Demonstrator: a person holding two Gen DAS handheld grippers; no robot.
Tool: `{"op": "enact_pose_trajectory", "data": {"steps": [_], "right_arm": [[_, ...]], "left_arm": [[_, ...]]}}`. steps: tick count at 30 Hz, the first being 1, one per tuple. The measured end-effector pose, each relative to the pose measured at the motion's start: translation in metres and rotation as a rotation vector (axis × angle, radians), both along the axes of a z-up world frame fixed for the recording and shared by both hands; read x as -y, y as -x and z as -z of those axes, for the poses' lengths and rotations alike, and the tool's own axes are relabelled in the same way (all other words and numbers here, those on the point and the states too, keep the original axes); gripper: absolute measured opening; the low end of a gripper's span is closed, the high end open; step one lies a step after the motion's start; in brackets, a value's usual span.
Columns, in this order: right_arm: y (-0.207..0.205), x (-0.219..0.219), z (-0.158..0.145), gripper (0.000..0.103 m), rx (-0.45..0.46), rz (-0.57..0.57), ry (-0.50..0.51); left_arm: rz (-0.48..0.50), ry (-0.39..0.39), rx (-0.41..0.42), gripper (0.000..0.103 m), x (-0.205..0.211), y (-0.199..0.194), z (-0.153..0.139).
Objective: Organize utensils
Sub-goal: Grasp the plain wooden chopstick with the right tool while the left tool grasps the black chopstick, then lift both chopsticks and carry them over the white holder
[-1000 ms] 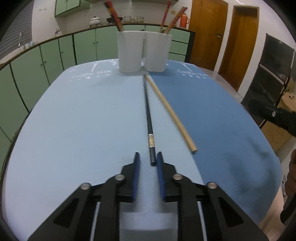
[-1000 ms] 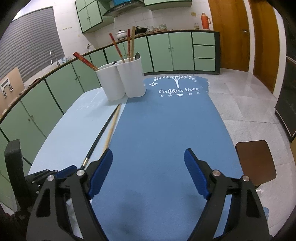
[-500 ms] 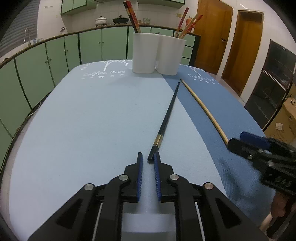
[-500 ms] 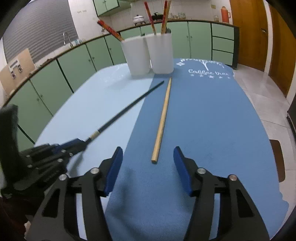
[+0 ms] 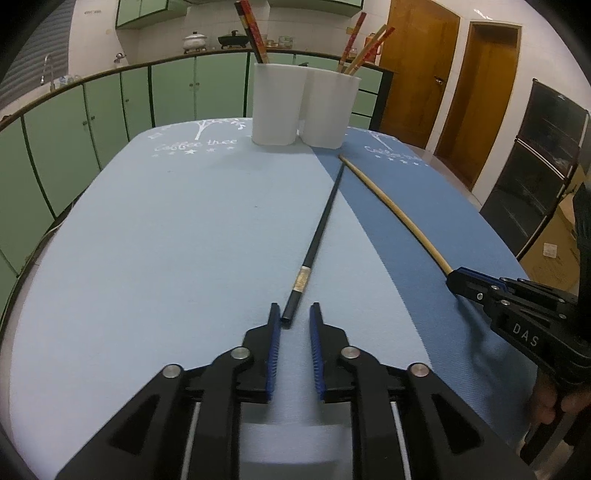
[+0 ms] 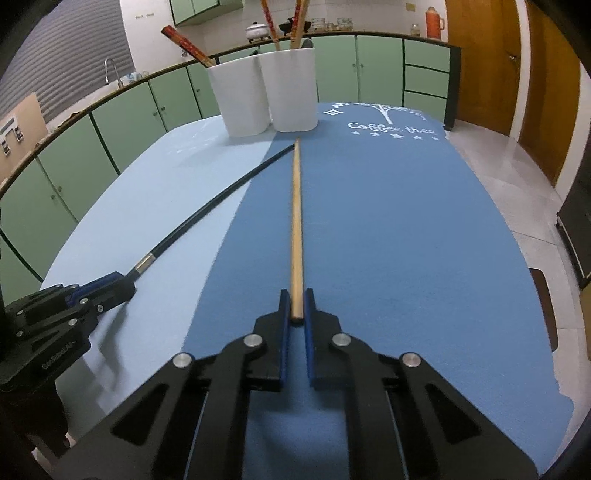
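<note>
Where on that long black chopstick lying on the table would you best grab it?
At its thick near end, probably. The black chopstick lies flat, its thin tip toward the white holder. Come from above, a finger on each side. The left gripper already straddles that end, opening.

black chopstick [image 5: 318,233], tan chopstick [image 6: 296,225]

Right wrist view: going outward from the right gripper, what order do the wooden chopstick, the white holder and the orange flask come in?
1. Wooden chopstick: its near end between the right gripper fingers.
2. White holder: table's far end.
3. Orange flask: on the back counter, upper right.
</note>
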State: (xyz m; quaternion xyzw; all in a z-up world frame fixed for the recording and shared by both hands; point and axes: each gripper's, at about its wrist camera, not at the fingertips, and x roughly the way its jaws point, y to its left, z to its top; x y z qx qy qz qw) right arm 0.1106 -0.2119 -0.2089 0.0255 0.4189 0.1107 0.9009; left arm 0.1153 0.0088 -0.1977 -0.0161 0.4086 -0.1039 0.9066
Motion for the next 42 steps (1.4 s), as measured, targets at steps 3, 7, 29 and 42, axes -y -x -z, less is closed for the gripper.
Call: {"op": "enact_pose_trajectory", "data": {"steps": [3, 7, 29, 42], "right_arm": [[0.002, 0.004, 0.001, 0.007, 0.004, 0.012, -0.009], [0.002, 0.003, 0.002, 0.007, 0.010, 0.011, -0.004], [0.006, 0.031, -0.069, 0.006, 0.117, -0.007, -0.026], [0.008, 0.036, -0.146, 0.006, 0.253, -0.050, -0.070]], "left_arm": [[0.003, -0.012, 0.004, 0.021, 0.005, 0.000, 0.001], [0.011, -0.018, 0.006, 0.016, 0.010, -0.002, 0.002], [0.026, -0.042, 0.192, 0.006, 0.012, 0.014, -0.077], [0.023, -0.011, 0.340, 0.006, 0.007, 0.013, -0.147]]}}
